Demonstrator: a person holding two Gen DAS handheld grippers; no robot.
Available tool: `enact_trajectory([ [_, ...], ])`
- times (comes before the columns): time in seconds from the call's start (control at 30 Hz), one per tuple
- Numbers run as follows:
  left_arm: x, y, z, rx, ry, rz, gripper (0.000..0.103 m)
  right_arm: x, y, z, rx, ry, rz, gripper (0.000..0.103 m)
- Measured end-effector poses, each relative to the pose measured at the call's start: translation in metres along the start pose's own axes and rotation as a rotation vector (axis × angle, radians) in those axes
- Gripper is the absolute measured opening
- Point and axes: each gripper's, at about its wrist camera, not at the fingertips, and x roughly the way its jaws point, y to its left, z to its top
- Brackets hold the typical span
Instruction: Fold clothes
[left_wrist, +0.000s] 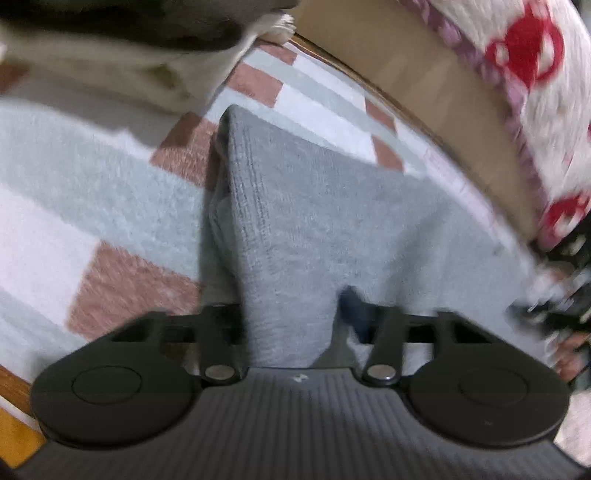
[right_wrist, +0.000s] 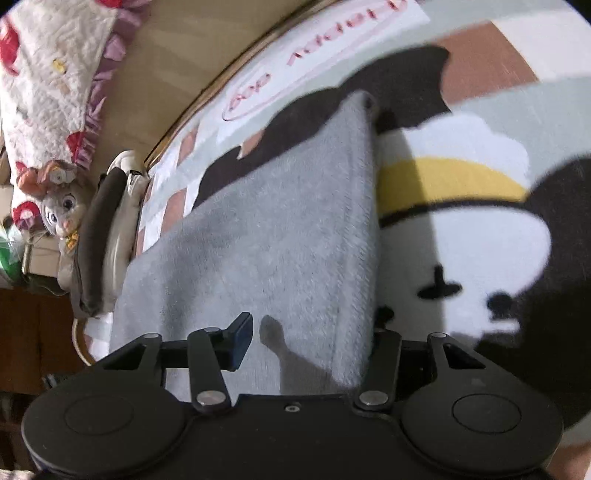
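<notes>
Left gripper: angled downward at lower centre; a bunched fold of the grey garment is pinched between narrowed jaws.
Right gripper: angled downward; the garment's fuzzy edge is seen between half-parted jaws, contact not discernible.
Garment: soft knit, ribbed hem, spread mid-frame.
Rug: plush, panda-patterned, beneath.
Plush toy: left edge.

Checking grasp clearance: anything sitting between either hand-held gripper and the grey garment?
Nothing visible. The grey garment already lies between the fingers of the left hand-held gripper and of the right hand-held gripper, on the patterned rug.
</notes>
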Motion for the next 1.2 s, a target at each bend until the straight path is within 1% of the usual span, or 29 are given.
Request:
enact_trajectory([
  [0.03, -0.001, -0.010, -0.002, 0.065, -0.015, 0.026, 0.029, 0.000, 0.009, -0.002, -0.062, -0.025, -0.062, 0.035],
  [0.07, -0.003, -0.021, -0.006, 0.132, -0.039, 0.057, 0.028, -0.002, 0.017, -0.004, -0.112, -0.051, -0.103, 0.028],
  [0.13, -0.006, -0.041, -0.016, 0.246, -0.080, 0.130, 0.026, -0.011, 0.029, -0.008, -0.183, -0.107, -0.127, 0.025],
  [0.2, -0.012, -0.058, -0.023, 0.311, -0.132, 0.181, 0.026, -0.027, 0.040, -0.012, -0.251, -0.174, -0.118, 0.023],
  [0.27, -0.020, -0.073, -0.025, 0.369, -0.187, 0.211, 0.026, -0.045, 0.049, -0.016, -0.297, -0.235, -0.100, 0.022],
  [0.4, -0.038, -0.103, -0.012, 0.492, -0.254, 0.204, 0.025, -0.059, 0.069, -0.024, -0.383, -0.329, -0.139, 0.021],
  [0.47, -0.045, -0.117, -0.002, 0.535, -0.307, 0.190, 0.022, -0.065, 0.075, -0.023, -0.387, -0.386, -0.148, 0.021],
  [0.6, -0.052, -0.134, 0.026, 0.538, -0.400, 0.174, 0.017, -0.082, 0.081, -0.016, -0.388, -0.510, -0.162, 0.021],
  [0.67, -0.048, -0.141, 0.041, 0.575, -0.437, 0.179, 0.017, -0.097, 0.082, -0.010, -0.382, -0.576, -0.162, 0.021],
  [0.73, -0.037, -0.145, 0.058, 0.605, -0.460, 0.190, 0.017, -0.108, 0.081, 0.005, -0.382, -0.624, -0.167, 0.021],
  [0.77, -0.020, -0.138, 0.071, 0.581, -0.456, 0.209, 0.018, -0.108, 0.078, 0.016, -0.377, -0.633, -0.177, 0.022],
  [0.8, -0.004, -0.131, 0.083, 0.556, -0.451, 0.227, 0.026, -0.102, 0.072, 0.030, -0.364, -0.629, -0.191, 0.029],
  [0.83, 0.015, -0.123, 0.096, 0.532, -0.424, 0.255, 0.032, -0.097, 0.065, 0.045, -0.350, -0.624, -0.205, 0.035],
  [0.87, 0.038, -0.112, 0.107, 0.511, -0.349, 0.303, 0.039, -0.090, 0.058, 0.058, -0.340, -0.622, -0.261, 0.055],
  [0.9, 0.058, -0.100, 0.115, 0.479, -0.275, 0.349, 0.034, -0.079, 0.048, 0.070, -0.313, -0.624, -0.378, 0.062],
  [0.93, 0.071, -0.090, 0.116, 0.426, -0.208, 0.388, 0.033, -0.073, 0.038, 0.074, -0.261, -0.621, -0.445, 0.062],
  [0.97, 0.079, -0.080, 0.115, 0.375, -0.163, 0.398, 0.033, -0.074, 0.028, 0.072, -0.205, -0.611, -0.440, 0.062],
  [1.03, 0.068, -0.069, 0.099, 0.286, -0.177, 0.293, 0.036, -0.076, 0.009, 0.068, -0.095, -0.590, -0.431, 0.061],
  [1.07, 0.063, -0.068, 0.091, 0.255, -0.174, 0.265, 0.037, -0.079, 0.003, 0.064, -0.065, -0.573, -0.414, 0.061],
  [1.13, 0.050, -0.067, 0.074, 0.197, -0.177, 0.221, 0.038, -0.089, 0.003, 0.052, -0.060, -0.530, -0.354, 0.061],
  [1.17, 0.045, -0.068, 0.067, 0.172, -0.178, 0.195, 0.041, -0.094, 0.003, 0.046, -0.058, -0.508, -0.324, 0.062],
  [1.2, 0.041, -0.069, 0.062, 0.152, -0.169, 0.165, 0.042, -0.096, 0.002, 0.041, -0.049, -0.488, -0.299, 0.062],
])
